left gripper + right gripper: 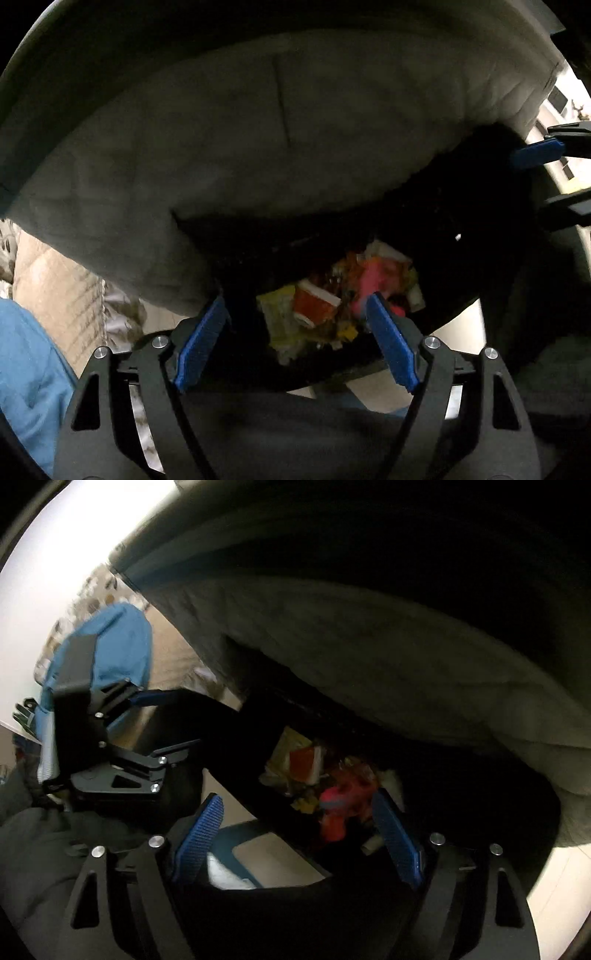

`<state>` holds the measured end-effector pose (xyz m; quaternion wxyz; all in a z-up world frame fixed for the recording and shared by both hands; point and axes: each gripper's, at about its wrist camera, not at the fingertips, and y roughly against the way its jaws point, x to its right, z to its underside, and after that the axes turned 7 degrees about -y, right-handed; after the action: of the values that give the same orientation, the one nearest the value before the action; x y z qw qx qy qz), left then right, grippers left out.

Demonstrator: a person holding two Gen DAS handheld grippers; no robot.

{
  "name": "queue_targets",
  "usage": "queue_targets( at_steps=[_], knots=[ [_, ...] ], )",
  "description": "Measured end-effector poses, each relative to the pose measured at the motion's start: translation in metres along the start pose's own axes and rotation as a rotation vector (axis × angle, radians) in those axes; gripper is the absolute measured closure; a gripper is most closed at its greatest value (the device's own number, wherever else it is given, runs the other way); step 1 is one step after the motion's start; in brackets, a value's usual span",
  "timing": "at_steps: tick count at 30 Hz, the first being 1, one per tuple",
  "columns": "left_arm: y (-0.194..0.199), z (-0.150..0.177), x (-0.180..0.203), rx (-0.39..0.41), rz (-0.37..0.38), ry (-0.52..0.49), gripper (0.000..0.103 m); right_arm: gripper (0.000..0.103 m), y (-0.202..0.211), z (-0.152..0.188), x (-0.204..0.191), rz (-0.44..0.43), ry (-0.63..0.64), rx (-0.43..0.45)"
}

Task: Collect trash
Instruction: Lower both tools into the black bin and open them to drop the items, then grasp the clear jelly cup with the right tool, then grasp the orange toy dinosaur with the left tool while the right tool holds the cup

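The trash (332,306) in the black bag (480,229) is a jumble of yellow, orange-red, pink and white wrappers. Both grippers are black with blue ribbed fingers (201,341) (197,843). The mattress (221,155) above is pale grey with a quilted diamond pattern. A blue cloth (26,369) lies beside a beige quilted blanket (55,288). The floor (554,886) is cream.

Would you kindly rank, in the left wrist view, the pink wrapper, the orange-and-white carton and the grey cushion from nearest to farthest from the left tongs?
1. Pink wrapper, just beyond the right-hand pad of the left tongs.
2. Orange-and-white carton, between the pads, similarly close; too close to call.
3. Grey cushion, above, farthest.
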<state>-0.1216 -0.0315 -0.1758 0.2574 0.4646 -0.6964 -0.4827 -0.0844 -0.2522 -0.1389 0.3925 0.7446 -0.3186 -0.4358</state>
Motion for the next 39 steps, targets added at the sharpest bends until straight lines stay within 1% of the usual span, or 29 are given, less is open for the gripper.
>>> queue_targets(
  at_steps=[1,2,3,4,5,6,7,8,9,10,11,13,14,16,17,18,19,21,24,25,26,27,29,32,33,34,35,36,39],
  knots=[
    [0.014,-0.004,-0.001,0.026,0.01,0.006,0.026,0.021,0.019,-0.001,-0.004,-0.024,0.009,0.027],
    [0.032,-0.009,-0.004,0.062,0.021,0.011,0.026,0.019,0.045,-0.009,-0.007,-0.056,0.025,0.072],
    [0.052,-0.015,-0.008,0.108,0.026,0.015,0.024,0.015,0.068,-0.019,-0.009,-0.08,0.042,0.121],
    [0.078,-0.026,-0.012,0.171,0.018,0.016,0.018,0.01,0.089,-0.029,-0.013,-0.095,0.059,0.171],
    [0.099,-0.035,-0.016,0.229,0.003,0.016,0.015,0.008,0.112,-0.046,-0.014,-0.095,0.083,0.233],
    [0.124,-0.049,-0.023,0.308,-0.019,0.016,0.013,0.006,0.128,-0.065,-0.013,-0.08,0.103,0.28],
    [0.139,-0.06,-0.028,0.355,-0.043,0.018,0.013,0.006,0.139,-0.084,-0.012,-0.052,0.119,0.318],
    [0.151,-0.071,-0.034,0.394,-0.07,0.025,0.013,0.006,0.147,-0.111,-0.008,-0.002,0.137,0.358],
    [0.162,-0.086,-0.043,0.434,-0.106,0.045,0.013,0.006,0.149,-0.137,-0.004,0.044,0.149,0.387],
    [0.166,-0.096,-0.049,0.454,-0.123,0.061,0.013,0.006,0.145,-0.171,0.003,0.109,0.154,0.418],
    [0.168,-0.107,-0.055,0.475,-0.144,0.084,0.013,0.006,0.139,-0.192,0.007,0.148,0.15,0.431],
    [0.165,-0.128,-0.071,0.476,-0.178,0.158,0.013,0.007,0.122,-0.235,0.015,0.197,0.154,0.437],
    [0.16,-0.135,-0.079,0.465,-0.176,0.203,0.013,0.009,0.108,-0.26,0.018,0.199,0.154,0.424],
    [0.148,-0.143,-0.094,0.445,-0.13,0.275,0.013,0.023,0.086,-0.292,0.018,0.171,0.136,0.387],
    [0.145,-0.146,-0.102,0.438,-0.105,0.297,0.013,0.024,0.07,-0.311,0.02,0.17,0.122,0.361],
    [0.139,-0.147,-0.109,0.43,-0.07,0.326,0.013,0.025,0.062,-0.32,0.022,0.176,0.109,0.35],
    [0.138,-0.143,-0.114,0.424,-0.063,0.339,0.013,0.025,0.053,-0.331,0.026,0.163,0.085,0.333],
    [0.131,-0.14,-0.124,0.412,-0.074,0.354,0.013,0.026,0.037,-0.338,0.023,0.139,0.046,0.308],
    [0.122,-0.141,-0.132,0.4,-0.092,0.369,0.013,0.026,0.021,-0.352,0.021,0.148,0.017,0.29],
    [0.12,-0.137,-0.13,0.4,-0.09,0.373,0.013,0.031,0.018,-0.354,0.017,0.158,0.014,0.277],
    [0.118,-0.139,-0.132,0.398,-0.086,0.378,0.013,0.039,0.016,-0.355,0.013,0.189,0.036,0.291],
    [0.118,-0.138,-0.134,0.397,-0.083,0.382,0.013,0.056,0.015,-0.355,0.009,0.206,0.063,0.284],
    [0.117,-0.143,-0.14,0.404,-0.094,0.396,0.013,0.056,0.017,-0.35,0.01,0.197,0.051,0.272],
    [0.113,-0.158,-0.15,0.403,-0.108,0.397,0.013,0.056,0.03,-0.334,0.008,0.184,0.057,0.298],
    [0.11,-0.167,-0.156,0.405,-0.116,0.388,0.013,0.056,0.037,-0.33,0.008,0.169,0.052,0.306],
    [0.108,-0.175,-0.16,0.409,-0.13,0.384,0.013,0.056,0.048,-0.32,0.01,0.136,0.04,0.32],
    [0.105,-0.183,-0.165,0.415,-0.143,0.373,0.013,0.056,0.058,-0.311,0.011,0.113,0.032,0.332],
    [0.099,-0.197,-0.171,0.409,-0.158,0.338,0.013,0.056,0.064,-0.305,0.011,0.104,0.029,0.341],
    [0.084,-0.227,-0.187,0.403,-0.202,0.279,0.013,0.056,0.088,-0.274,0.01,0.116,0.048,0.373]
  ],
)
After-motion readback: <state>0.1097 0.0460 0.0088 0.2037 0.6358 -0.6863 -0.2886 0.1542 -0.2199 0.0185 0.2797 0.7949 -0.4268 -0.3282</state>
